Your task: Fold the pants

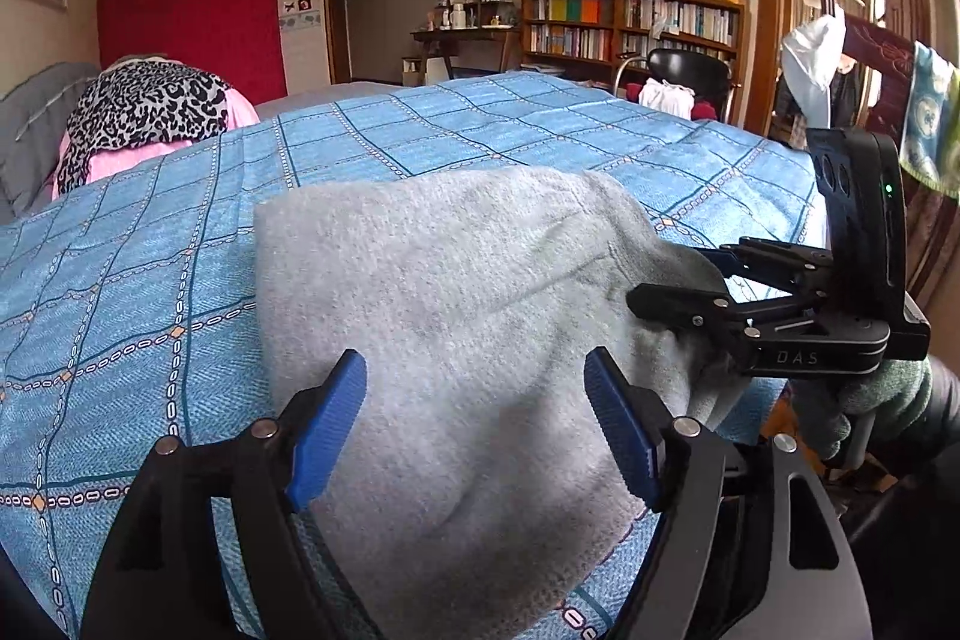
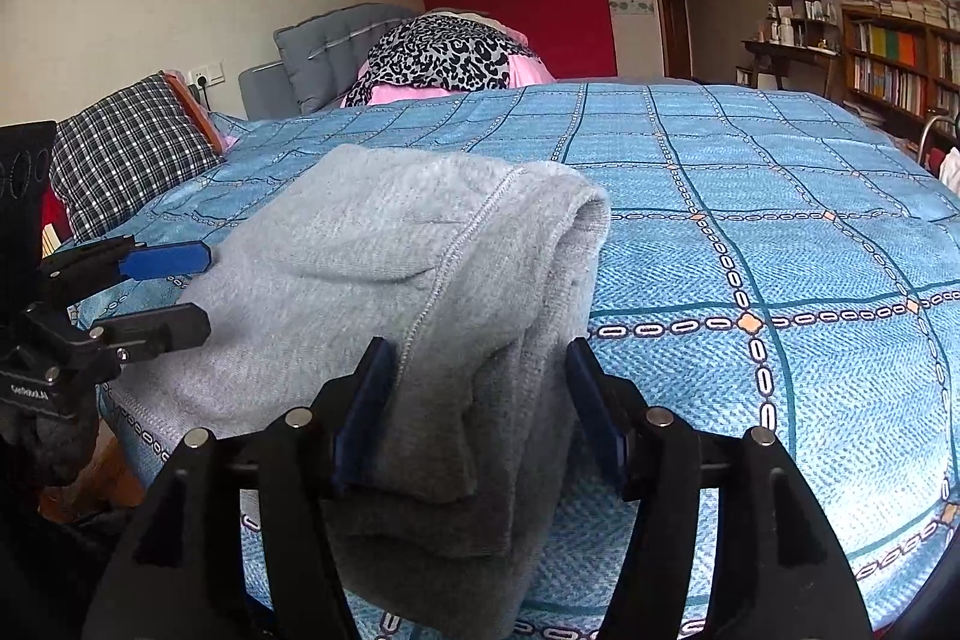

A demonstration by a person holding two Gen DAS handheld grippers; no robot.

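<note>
The grey pants (image 1: 456, 316) lie folded in a thick stack on the blue checked bedspread (image 1: 150, 292), near its front edge. My left gripper (image 1: 477, 430) is open, its blue pads either side of the stack's near left part. My right gripper (image 2: 480, 412) is open too, its jaws astride the stack's right-hand folded edge (image 2: 492, 316). Each gripper shows in the other's view: the right one (image 1: 678, 280) at the pants' right side, the left one (image 2: 180, 292) open at their left side.
A leopard-print cloth on pink bedding (image 1: 144, 112) and a grey cushion (image 2: 336, 52) lie at the head of the bed, with a plaid pillow (image 2: 126, 154) beside them. A bookcase (image 1: 630, 22), a desk and a black chair (image 1: 684, 76) stand beyond the bed.
</note>
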